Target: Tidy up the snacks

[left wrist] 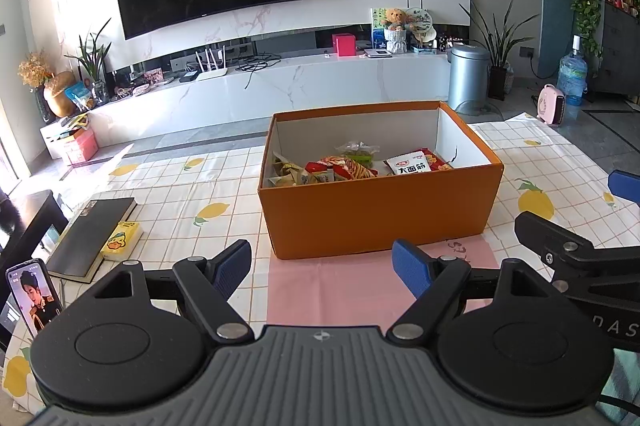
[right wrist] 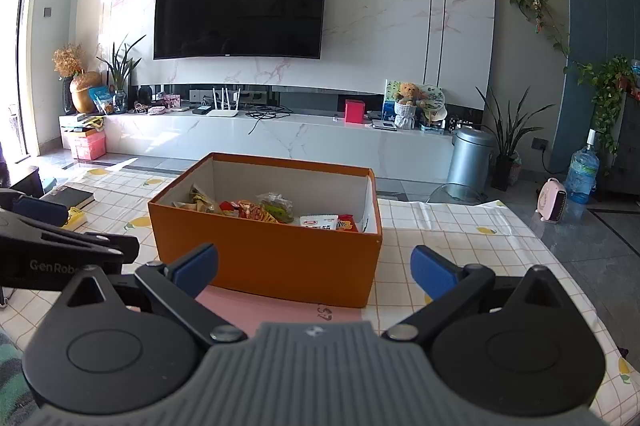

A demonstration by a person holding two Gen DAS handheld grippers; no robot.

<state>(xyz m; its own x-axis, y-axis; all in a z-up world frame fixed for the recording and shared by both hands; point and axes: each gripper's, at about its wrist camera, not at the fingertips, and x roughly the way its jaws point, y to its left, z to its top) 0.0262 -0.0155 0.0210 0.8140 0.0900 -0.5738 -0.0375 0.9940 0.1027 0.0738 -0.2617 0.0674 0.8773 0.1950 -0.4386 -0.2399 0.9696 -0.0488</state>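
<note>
An open orange box [left wrist: 372, 214] [right wrist: 272, 258] stands on the table with its near edge on a pink mat [left wrist: 332, 290]. Several snack packets [left wrist: 352, 166] [right wrist: 264, 210] lie inside it, among them a white packet with black characters [left wrist: 410, 166]. My left gripper [left wrist: 322, 266] hovers just in front of the box, open, with nothing between its blue pads. My right gripper [right wrist: 314, 268] is also open and empty, facing the box's near side. Each gripper shows at the edge of the other's view.
The table wears a checked cloth with lemon prints [left wrist: 536, 202]. A dark book [left wrist: 94, 234], a yellow tissue pack [left wrist: 122, 240] and a phone [left wrist: 34, 294] lie at the left. A TV wall, a cabinet and a bin [left wrist: 466, 78] stand beyond.
</note>
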